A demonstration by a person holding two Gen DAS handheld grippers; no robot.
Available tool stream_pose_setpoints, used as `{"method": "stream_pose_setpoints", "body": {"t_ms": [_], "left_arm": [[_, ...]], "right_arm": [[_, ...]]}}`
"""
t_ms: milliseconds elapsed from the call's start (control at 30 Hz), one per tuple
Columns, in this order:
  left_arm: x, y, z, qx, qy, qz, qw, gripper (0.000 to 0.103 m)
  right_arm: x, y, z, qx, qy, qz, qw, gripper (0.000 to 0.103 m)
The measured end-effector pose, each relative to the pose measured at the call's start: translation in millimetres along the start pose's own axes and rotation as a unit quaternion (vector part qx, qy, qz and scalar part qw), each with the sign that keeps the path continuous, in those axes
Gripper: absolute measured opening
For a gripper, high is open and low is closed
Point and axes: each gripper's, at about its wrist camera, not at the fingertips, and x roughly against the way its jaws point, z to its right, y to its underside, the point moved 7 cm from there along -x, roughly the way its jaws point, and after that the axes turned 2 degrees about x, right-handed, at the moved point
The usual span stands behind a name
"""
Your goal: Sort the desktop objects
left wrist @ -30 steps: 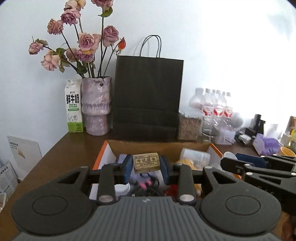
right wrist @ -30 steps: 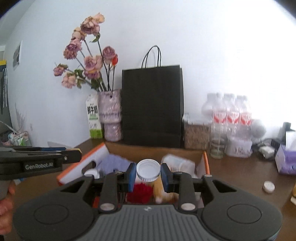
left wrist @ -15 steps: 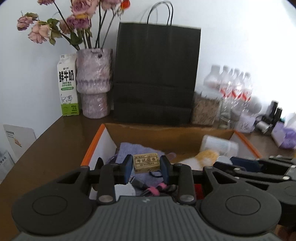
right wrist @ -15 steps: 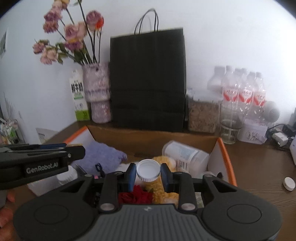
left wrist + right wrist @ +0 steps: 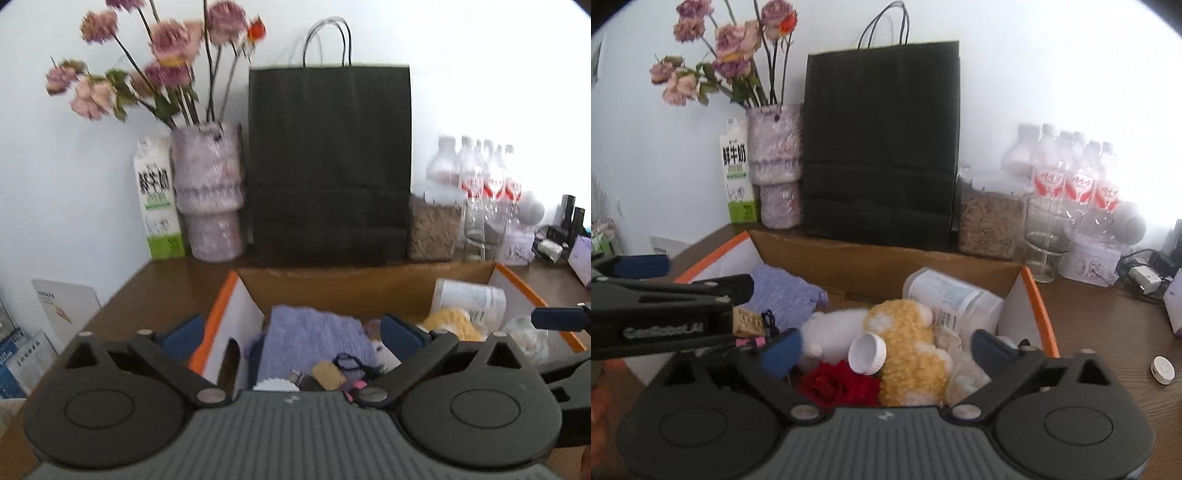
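An open cardboard box [image 5: 354, 286] with orange-edged flaps stands on the brown desk and also shows in the right wrist view [image 5: 886, 262]. My left gripper [image 5: 291, 332] is open above it; a small tan eraser [image 5: 328, 373] lies free below, on a purple cloth [image 5: 310, 332]. My right gripper [image 5: 886, 347] is open over the box; a white bottle cap [image 5: 867, 352] lies against a yellow plush toy [image 5: 908, 343]. A red rose [image 5: 838, 384] and a white bottle [image 5: 949, 295] also lie in the box.
Behind the box stand a black paper bag [image 5: 328, 162], a vase of dried roses [image 5: 208, 192], a milk carton [image 5: 159, 199], a jar [image 5: 990, 221], water bottles [image 5: 1071, 177] and a glass [image 5: 1043, 240]. A small white disc [image 5: 1161, 369] lies on the desk at right.
Both grippers have opened. The eraser has dropped from the left gripper and the white cap from the right gripper into the box. Both grippers moved closer to the box.
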Motion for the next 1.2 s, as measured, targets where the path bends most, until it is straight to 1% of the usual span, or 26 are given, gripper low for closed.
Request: {"method": "stream_pose_setpoints", "body": {"t_ms": [100,367,500,700,867,1000,1200], "left_arm": [[7.4,-4.6,0.1,-0.006,-0.009,-0.001,0.9999,0.103],[42.1,-13.9,-7.0,0.005,-0.001,0.013,0.9999,0.103],[67.9,-19.0,-11.2,0.009,0.008,0.024,0.9996,0.103],[117.3,-21.4,-15.1,0.015,0.024,0.048,0.9984,0.103],[157.1,-9.3,-16.7,0.013,0.030,0.060,0.9977,0.103],[181.8,9.8,-20.0,0.022,0.038,0.050,0.9978,0.103],[215.0,44.3,-22.0,0.026,0.047,0.033,0.9980,0.103]], "right_arm": [[7.8,-4.6,1.4,-0.002,0.007,0.003,1.000,0.103],[33.7,-7.1,0.4,-0.001,0.020,0.010,1.000,0.103],[59.7,-10.8,-1.3,-0.003,0.020,0.024,1.000,0.103],[109.7,-13.7,-7.7,-0.003,0.016,0.053,0.998,0.103],[148.0,-2.1,-15.5,0.005,0.013,0.064,0.998,0.103],[175.6,19.0,-18.9,-0.003,0.010,0.067,0.998,0.103],[210.5,56.4,-22.5,-0.017,0.017,0.058,0.998,0.103]]}}
